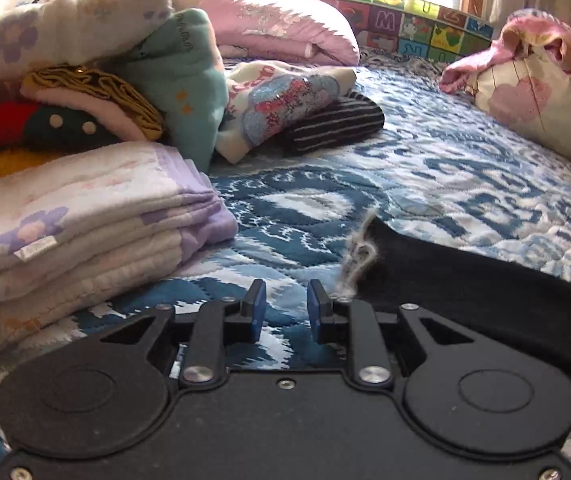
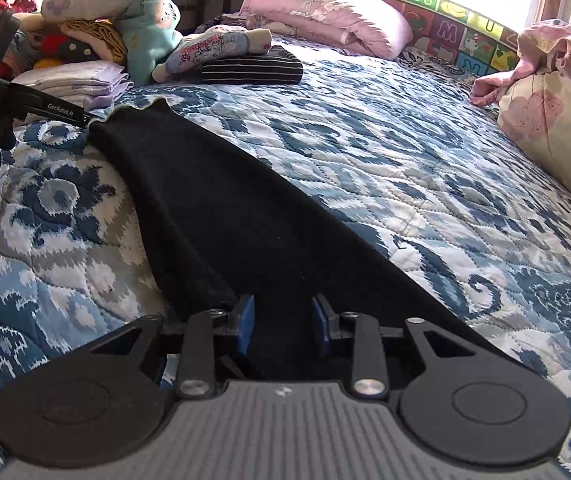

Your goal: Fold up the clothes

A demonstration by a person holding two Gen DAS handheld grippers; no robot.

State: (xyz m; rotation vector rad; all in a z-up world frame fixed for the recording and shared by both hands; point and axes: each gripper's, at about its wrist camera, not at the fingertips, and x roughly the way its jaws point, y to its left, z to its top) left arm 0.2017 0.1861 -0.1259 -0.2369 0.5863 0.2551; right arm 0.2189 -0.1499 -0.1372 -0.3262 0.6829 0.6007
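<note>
A long black garment (image 2: 221,204) lies stretched flat across the blue patterned quilt (image 2: 405,152). In the left wrist view its far end with a pale frayed edge (image 1: 359,256) lies just right of my left gripper (image 1: 285,312). The left gripper is open and empty, its blue pads over bare quilt. My right gripper (image 2: 283,324) is open, with the near end of the black garment lying between and under its fingers. The left gripper also shows in the right wrist view (image 2: 45,110), its tip by the garment's far corner.
Folded clothes are stacked at the left: a white and lilac floral blanket (image 1: 85,224), a teal garment (image 1: 189,80), a striped black piece (image 1: 333,124). A pink pillow (image 1: 285,24) and a colourful alphabet mat (image 1: 405,12) lie at the back. A cream pillow (image 1: 545,100) is at the right.
</note>
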